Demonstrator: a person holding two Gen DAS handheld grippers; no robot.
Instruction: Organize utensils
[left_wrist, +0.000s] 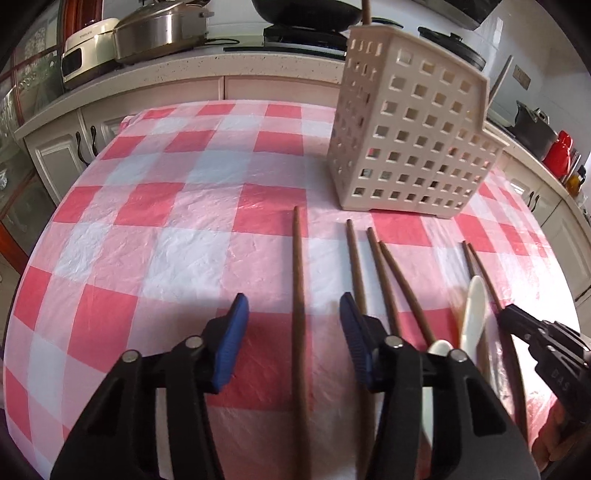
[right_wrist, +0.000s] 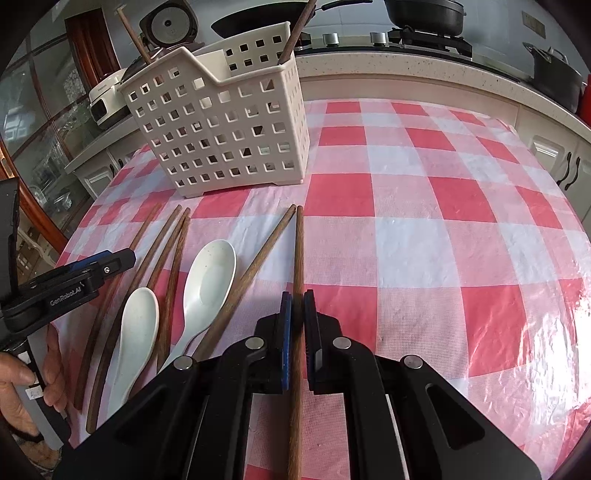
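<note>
My right gripper (right_wrist: 297, 310) is low over the red-and-white checked plastic tablecloth (right_wrist: 424, 229), its blue-padded fingers (right_wrist: 285, 332) closed in on a single brown wooden chopstick (right_wrist: 298, 251) that runs straight between them; the pads look to be touching it on both sides. A second brown chopstick (right_wrist: 255, 266) lies just to its left, the far tips nearly meeting.

My left gripper (left_wrist: 293, 317) hangs spread wide, gripping nothing. Another brown wooden chopstick (left_wrist: 298, 280) lies on the cloth in the gap between its fingers (left_wrist: 236, 325), touching neither.

Between the two tools, two white ceramic soup spoons (right_wrist: 210, 280) rest bowl-up among more loose brown chopsticks (right_wrist: 173, 258), all pointing roughly toward the far side.

The beige perforated plastic utensil caddy (right_wrist: 221, 122) stands upright on the cloth beyond them, with a brown chopstick (right_wrist: 297, 33) leaning out of its right-hand compartment and another stick (right_wrist: 135, 35) poking up at its left end.
</note>
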